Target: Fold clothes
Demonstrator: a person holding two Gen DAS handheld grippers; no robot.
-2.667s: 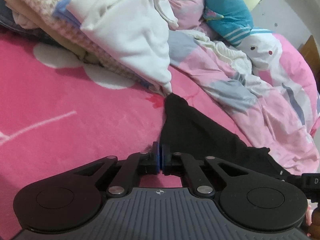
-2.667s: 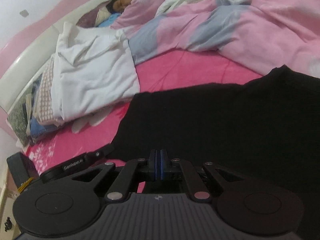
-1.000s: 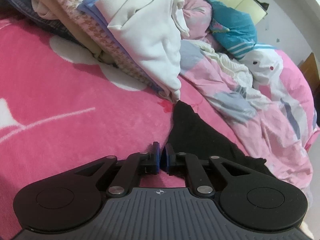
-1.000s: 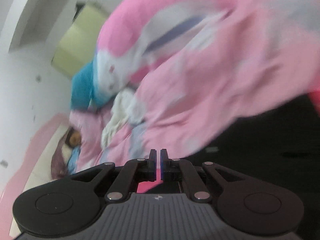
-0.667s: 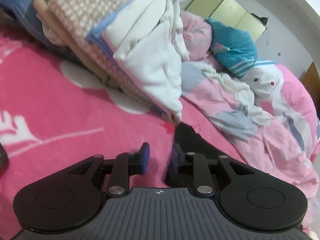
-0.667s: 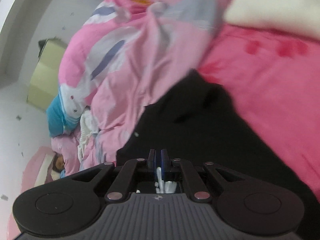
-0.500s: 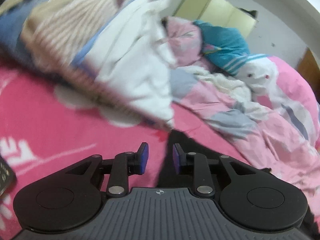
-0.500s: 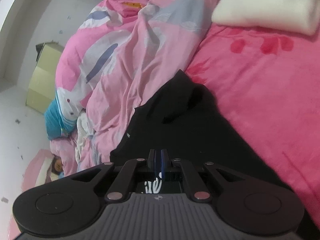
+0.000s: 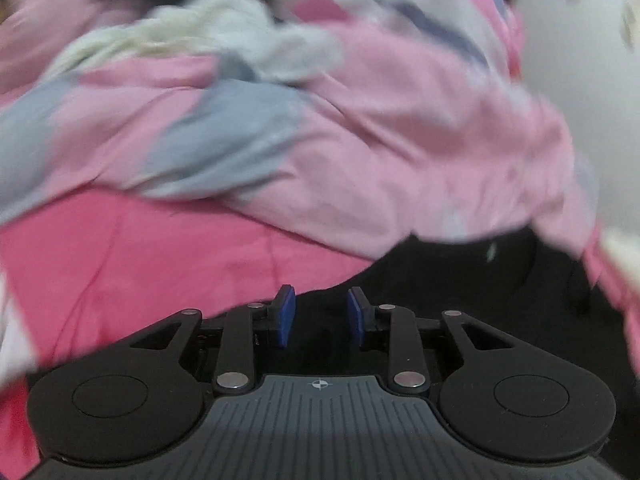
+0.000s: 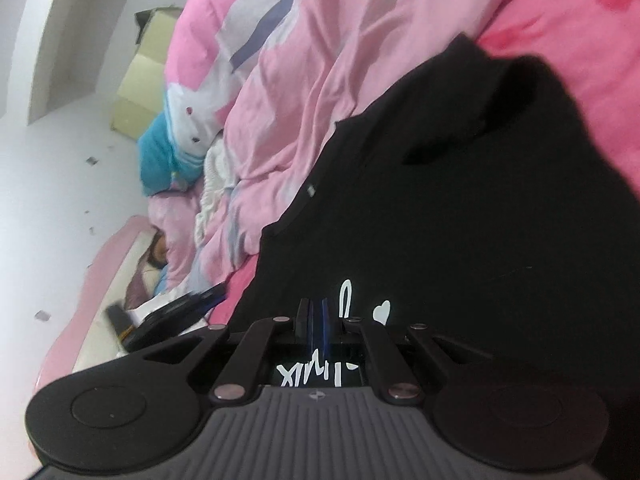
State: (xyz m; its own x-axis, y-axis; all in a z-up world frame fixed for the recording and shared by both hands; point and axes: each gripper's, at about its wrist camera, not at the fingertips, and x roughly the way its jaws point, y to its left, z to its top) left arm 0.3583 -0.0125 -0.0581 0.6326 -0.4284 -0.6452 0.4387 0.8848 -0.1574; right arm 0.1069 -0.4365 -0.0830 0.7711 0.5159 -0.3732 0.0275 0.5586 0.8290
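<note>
Your left gripper (image 9: pixel 318 316) has swung off the folded pile toward the quilt (image 9: pixel 360 152), fingers opening and empty, while your right gripper (image 10: pixel 316 322) pinches the black shirt (image 10: pixel 460 208) lying mid-bed along the quilt's edge; next, take its free edge.

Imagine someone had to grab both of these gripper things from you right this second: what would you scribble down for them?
Left gripper: jaws opening, nothing pinched; the black garment lies just beyond its tips.
Right gripper: jaws together, low over the black garment, near its white print; the view does not show whether cloth is caught between them.
Where things are: the garment is spread on the pink bedsheet, one edge against the rumpled pink quilt.
Done: garment laid out, partly doubled at the far end.
Left: finish folding it.
</note>
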